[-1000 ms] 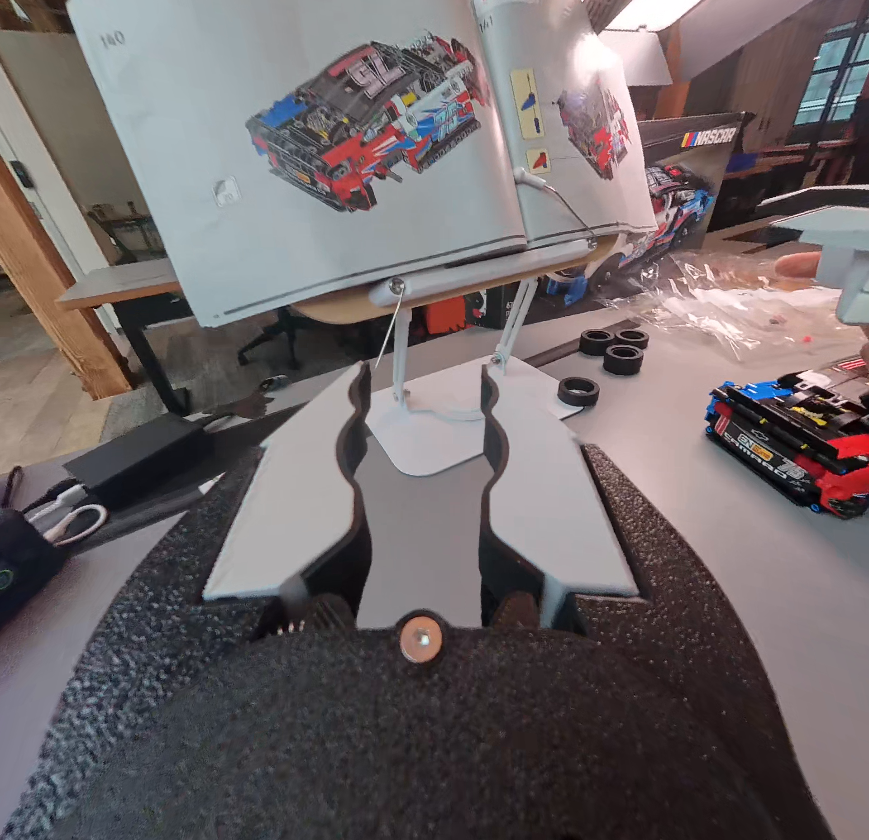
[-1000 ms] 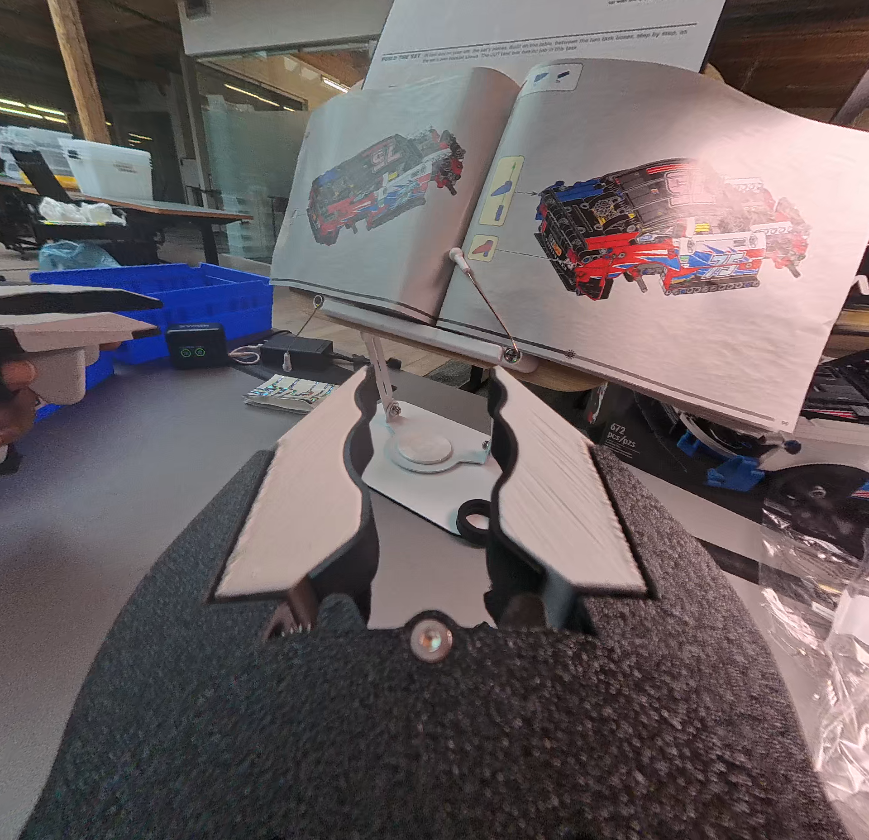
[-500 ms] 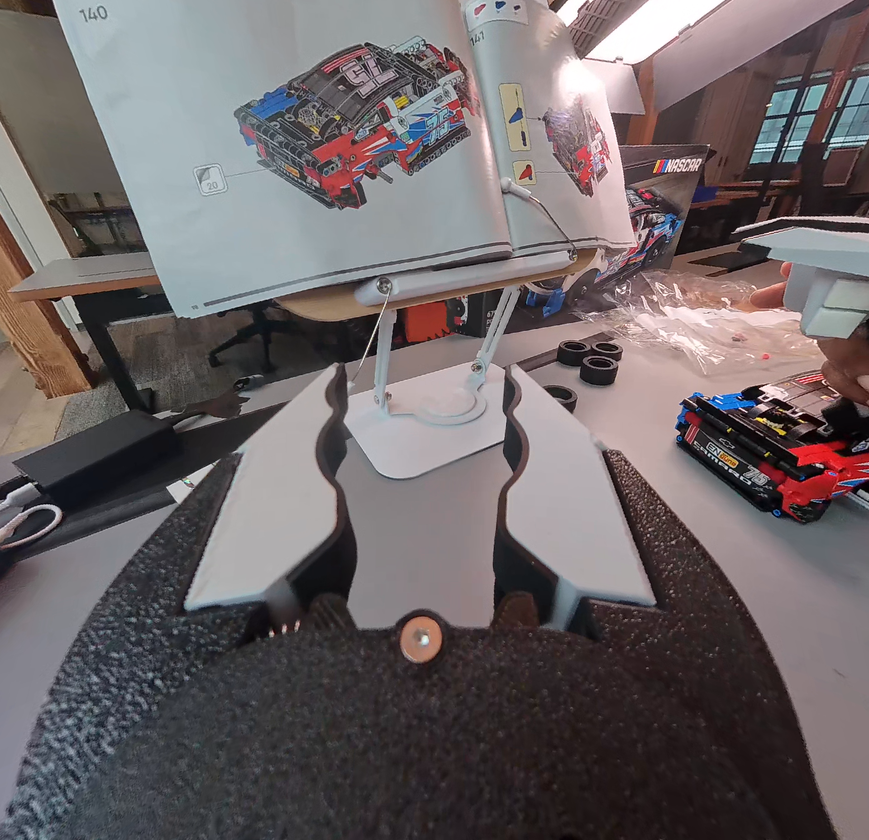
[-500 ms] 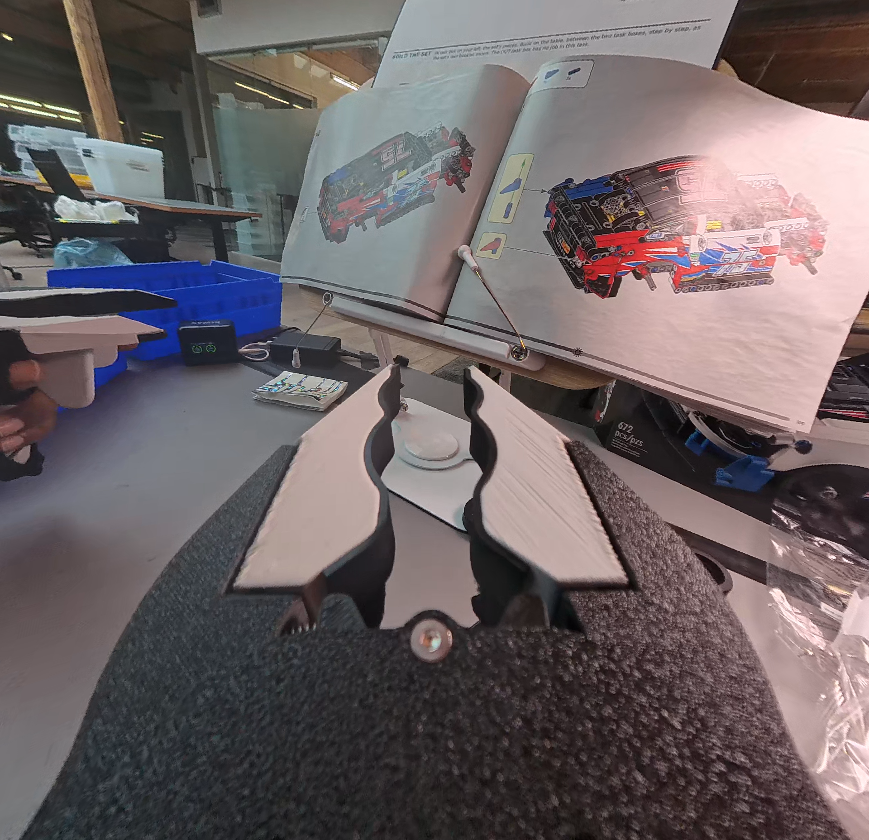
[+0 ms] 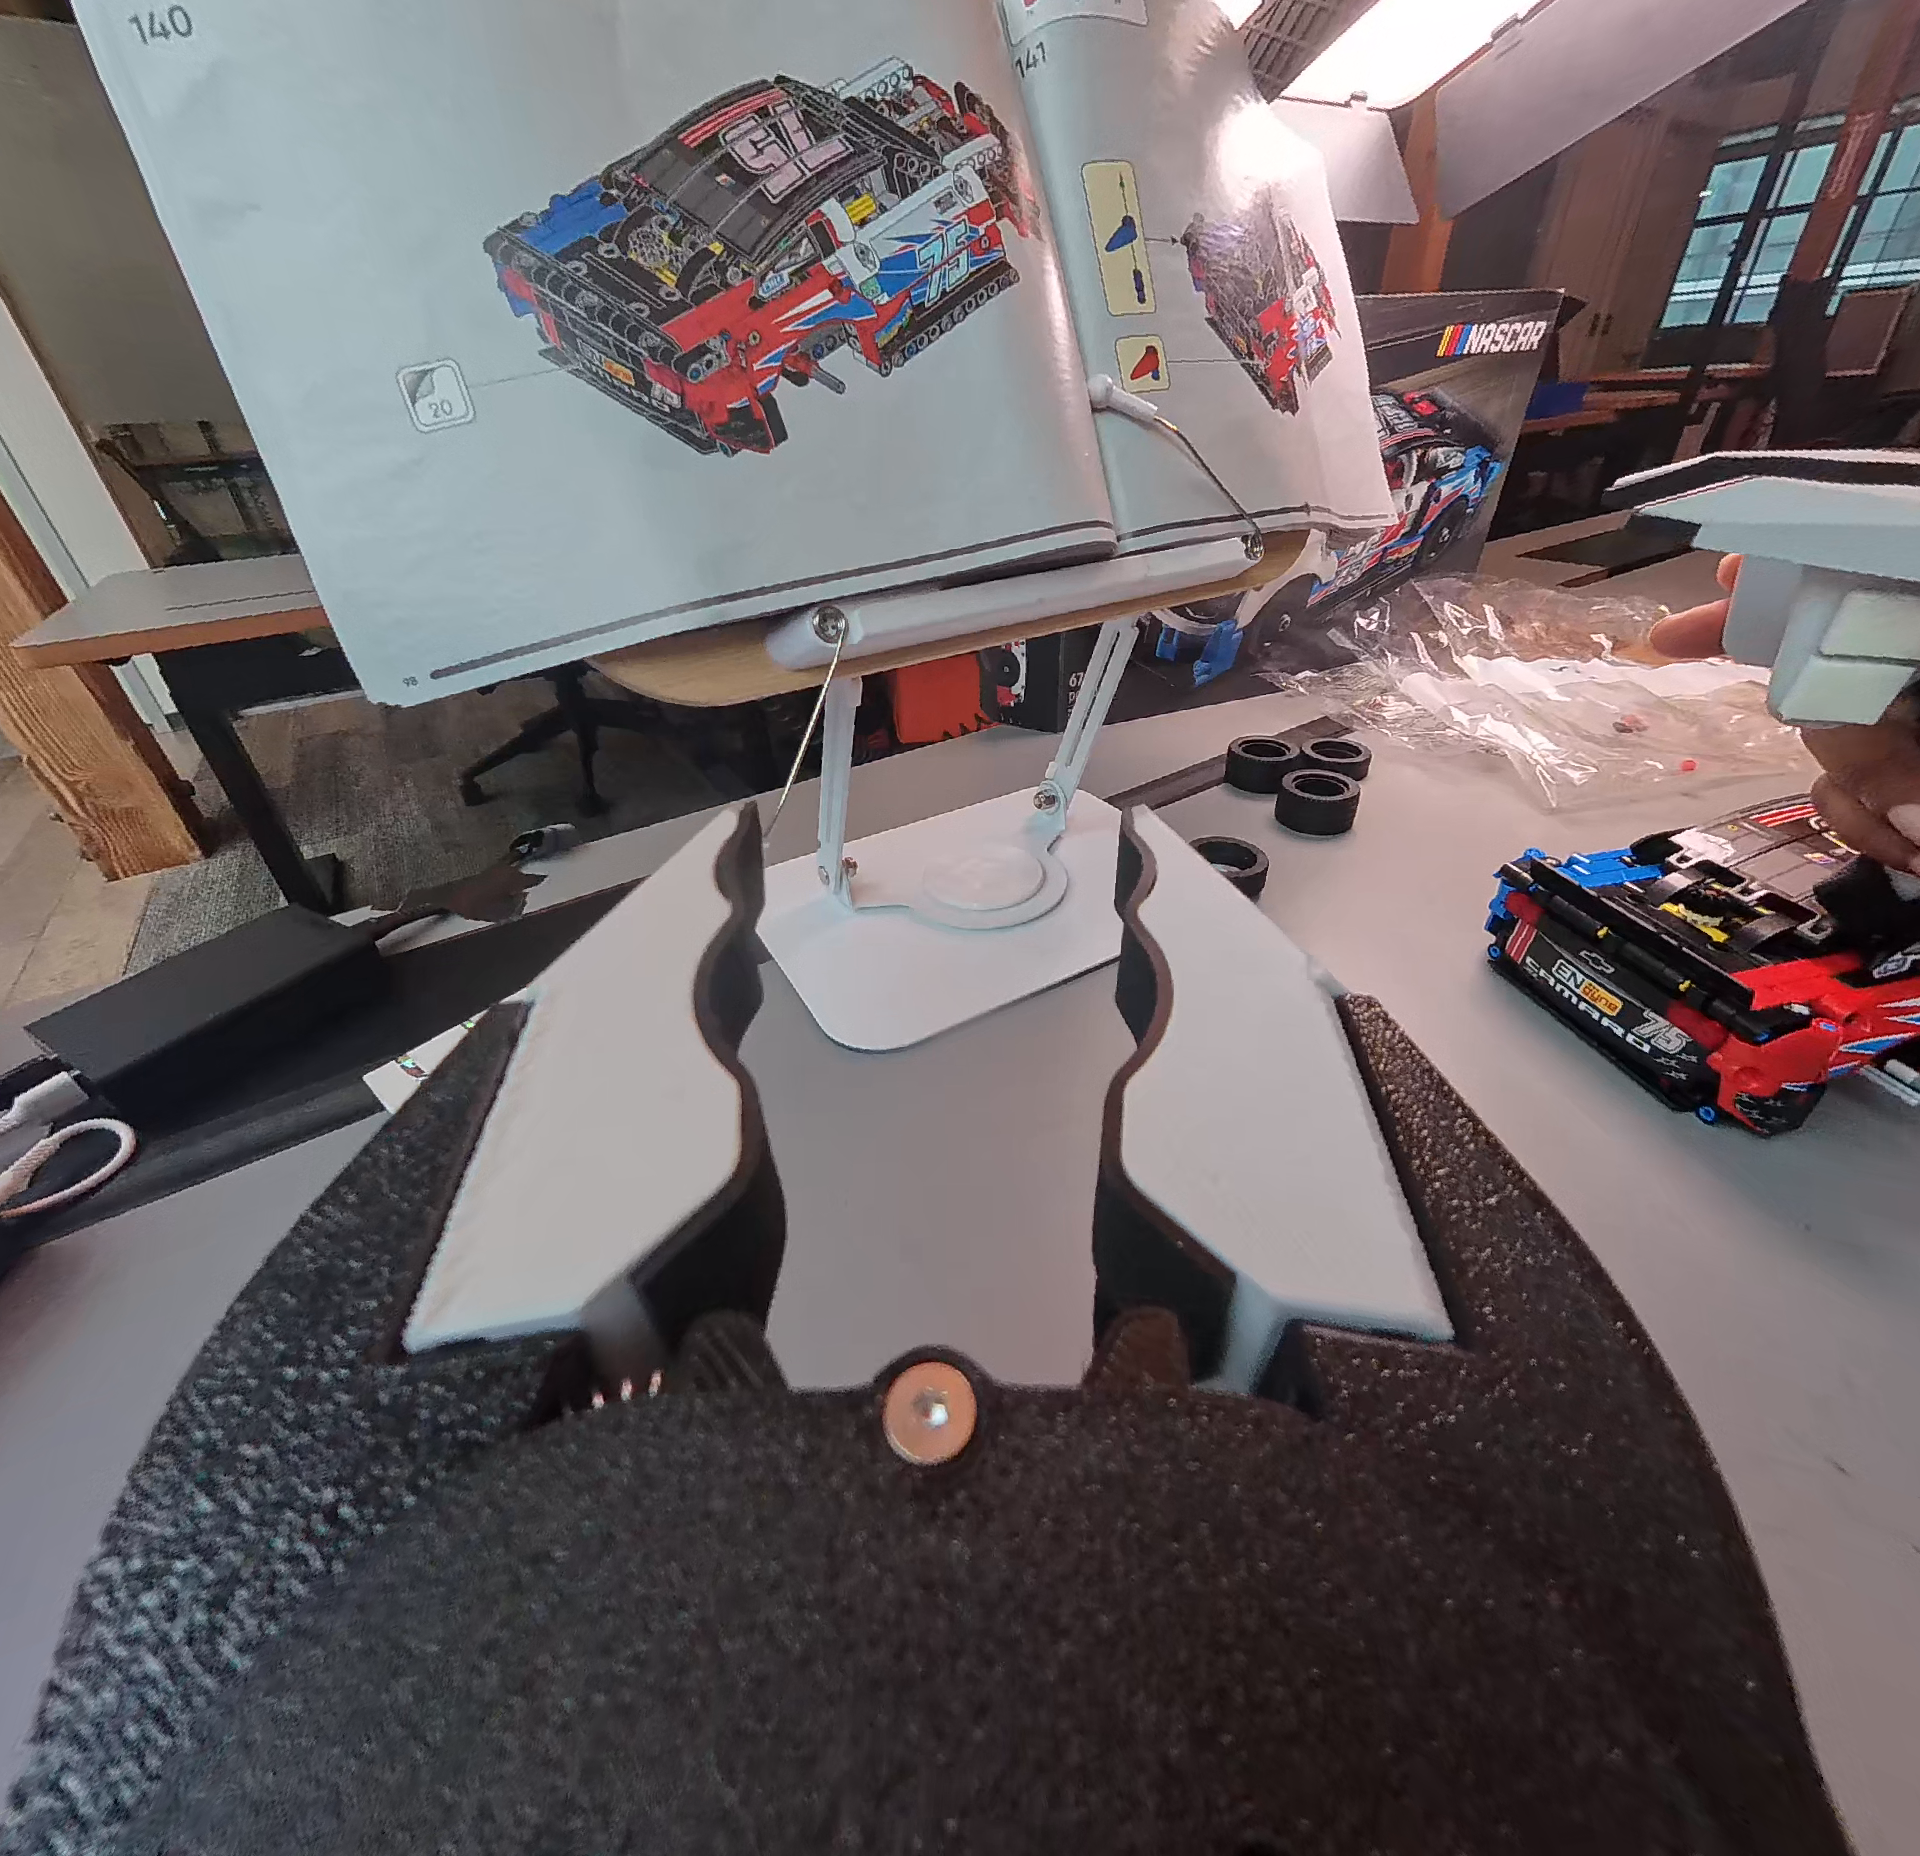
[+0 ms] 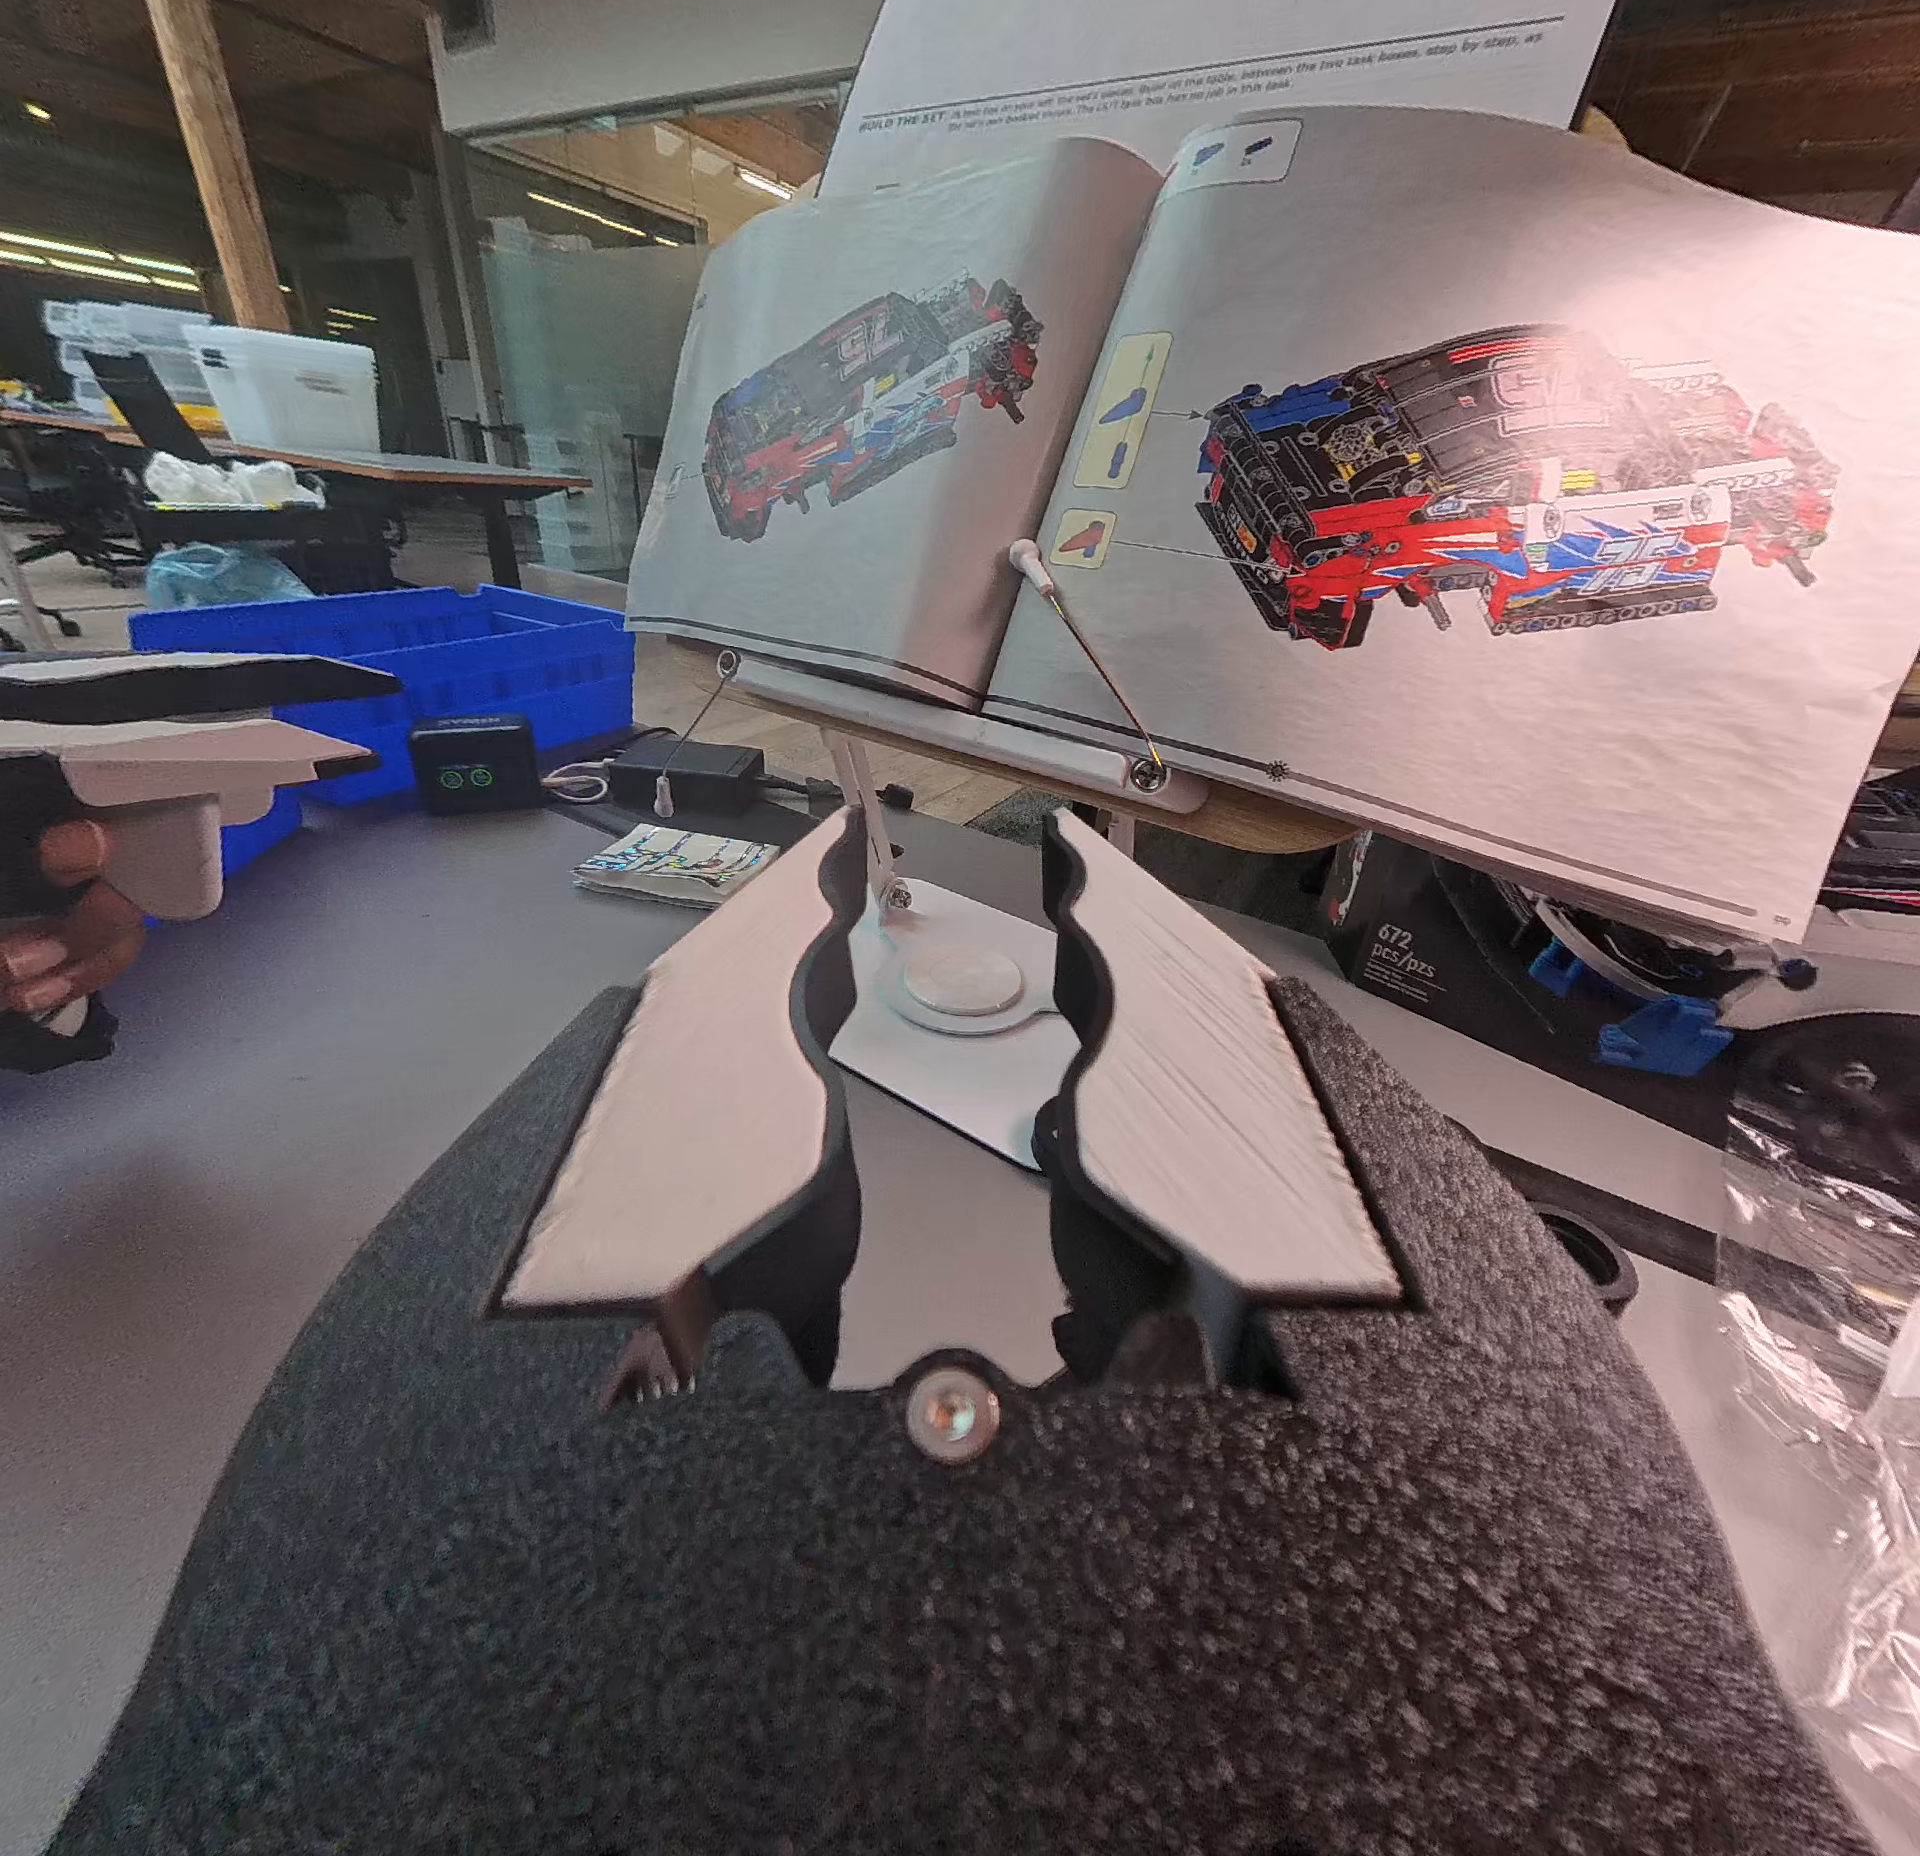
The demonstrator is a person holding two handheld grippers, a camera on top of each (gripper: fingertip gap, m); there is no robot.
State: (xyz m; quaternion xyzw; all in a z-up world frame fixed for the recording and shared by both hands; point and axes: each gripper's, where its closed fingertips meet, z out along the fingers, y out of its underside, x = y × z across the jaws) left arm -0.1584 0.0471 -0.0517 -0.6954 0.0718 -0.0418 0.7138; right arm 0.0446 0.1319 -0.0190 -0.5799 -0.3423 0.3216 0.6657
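My left gripper [image 5: 935, 840] is open and empty, held above the grey table [image 5: 1558, 1339]. It points at the white base of the book stand [image 5: 935, 933]. An open instruction booklet [image 5: 644, 300] with pictures of a race car rests on the stand. A red, blue and black brick race car [image 5: 1704, 975] lies to the right, with a hand on its far end. My right gripper [image 6: 948, 840] is open with a narrower gap and empty, facing the stand base [image 6: 961, 985]. A black tyre [image 6: 1042, 1131] lies half hidden behind its right finger.
Three black tyres [image 5: 1299, 767] and a single one [image 5: 1231, 861] lie right of the stand. Behind them are clear plastic bags [image 5: 1538, 684] and the set's box [image 5: 1455, 404]. A black power adapter [image 5: 208, 1006], a blue bin [image 6: 416, 653] and a sticker sheet [image 6: 675, 861] sit to the left.
My left gripper's jaws have opened wider and it has shifted slightly. My right gripper's jaws narrowed, then widened a little, ending narrower than before.
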